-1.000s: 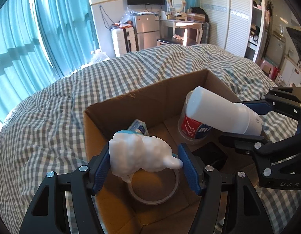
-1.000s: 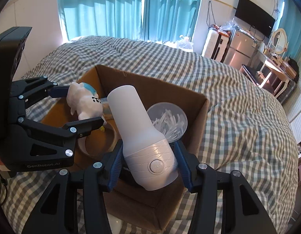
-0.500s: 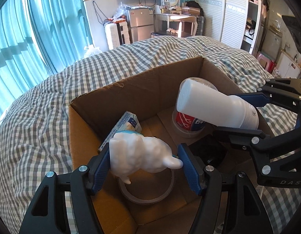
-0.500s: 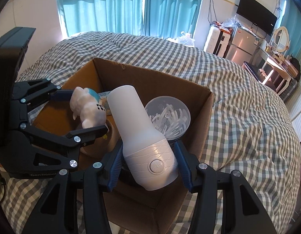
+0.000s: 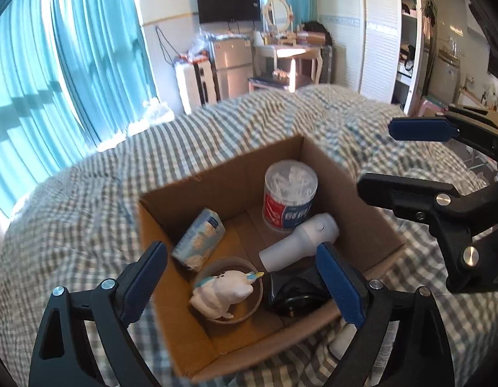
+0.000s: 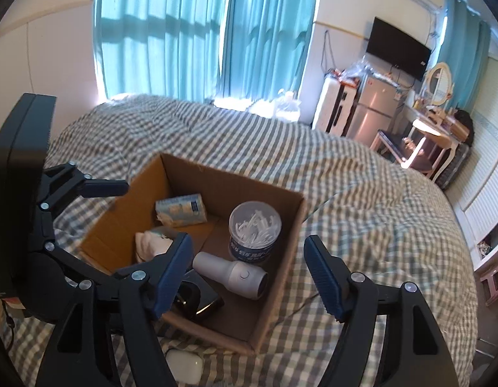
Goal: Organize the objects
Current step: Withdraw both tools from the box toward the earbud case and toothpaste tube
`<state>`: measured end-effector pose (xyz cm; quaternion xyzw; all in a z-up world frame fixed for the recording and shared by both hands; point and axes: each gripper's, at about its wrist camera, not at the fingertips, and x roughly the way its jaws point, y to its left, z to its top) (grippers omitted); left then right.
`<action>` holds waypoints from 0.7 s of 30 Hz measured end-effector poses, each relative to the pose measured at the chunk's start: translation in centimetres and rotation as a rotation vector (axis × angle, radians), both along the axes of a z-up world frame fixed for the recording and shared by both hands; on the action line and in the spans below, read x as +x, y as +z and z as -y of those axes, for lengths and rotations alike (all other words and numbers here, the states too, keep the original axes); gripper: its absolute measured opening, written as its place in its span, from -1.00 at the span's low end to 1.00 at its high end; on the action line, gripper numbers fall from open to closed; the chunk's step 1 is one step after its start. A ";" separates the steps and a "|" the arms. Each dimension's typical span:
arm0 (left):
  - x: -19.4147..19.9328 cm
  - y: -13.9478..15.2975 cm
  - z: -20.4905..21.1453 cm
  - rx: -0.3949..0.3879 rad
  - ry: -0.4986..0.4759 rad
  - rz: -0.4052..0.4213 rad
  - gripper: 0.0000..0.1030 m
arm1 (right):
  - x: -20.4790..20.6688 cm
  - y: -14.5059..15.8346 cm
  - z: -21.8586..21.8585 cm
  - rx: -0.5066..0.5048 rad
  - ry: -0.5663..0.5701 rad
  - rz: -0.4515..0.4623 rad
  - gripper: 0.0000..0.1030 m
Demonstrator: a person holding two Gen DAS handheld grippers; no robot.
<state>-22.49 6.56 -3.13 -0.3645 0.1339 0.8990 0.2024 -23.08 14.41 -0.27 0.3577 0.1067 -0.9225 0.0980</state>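
An open cardboard box (image 5: pixel 362 200) (image 6: pixel 291 222) sits on the checked bed. Inside lie a white plush toy (image 5: pixel 221 293) (image 6: pixel 150 243) on a tape roll (image 5: pixel 249 309), a white bottle-shaped device (image 5: pixel 300 242) (image 6: pixel 231 274) on its side, a tub of cotton swabs (image 5: pixel 289 193) (image 6: pixel 253 230), a tissue pack (image 5: pixel 199 242) (image 6: pixel 181 209) and a black object (image 5: pixel 297 293) (image 6: pixel 197 296). My left gripper (image 5: pixel 242 283) (image 6: pixel 97 219) is open and empty above the box's near edge. My right gripper (image 6: pixel 249 277) (image 5: pixel 400 158) is open and empty above the box.
The checked bedspread (image 6: pixel 362 177) surrounds the box. A white item (image 6: pixel 184 364) lies on the bed by the box's near side. Blue curtains (image 6: pixel 200 32), a fridge (image 6: pixel 374 109), a dressing table (image 6: pixel 436 129) and wardrobes (image 5: pixel 381 32) stand beyond the bed.
Both grippers opened and let go: the plush toy dropped onto the tape roll and the white device now lies in the box. Both grippers pulled up and back from the box.
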 end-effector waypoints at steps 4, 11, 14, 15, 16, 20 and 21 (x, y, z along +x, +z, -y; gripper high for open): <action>2.1 2.8 0.9 0.013 0.028 -0.052 0.94 | 3.1 2.9 0.2 0.013 -0.008 -0.050 0.39; 6.6 6.3 2.8 0.033 0.105 -0.131 0.99 | 8.7 6.2 0.4 0.016 -0.012 -0.111 0.39; 8.7 7.2 3.5 0.041 0.164 -0.166 0.99 | 11.0 6.7 0.5 0.009 -0.020 -0.130 0.45; 9.4 7.3 3.7 0.031 0.213 -0.184 0.99 | 11.6 6.7 0.5 0.005 -0.023 -0.134 0.49; 10.0 7.4 3.8 0.020 0.261 -0.200 0.99 | 12.2 6.6 0.4 -0.001 -0.027 -0.138 0.52; 12.7 7.1 4.3 0.049 0.348 -0.223 0.99 | 14.4 5.9 0.0 -0.043 -0.064 -0.135 0.55; 13.0 7.0 4.3 0.052 0.354 -0.226 1.00 | 14.8 5.5 0.0 -0.053 -0.070 -0.130 0.55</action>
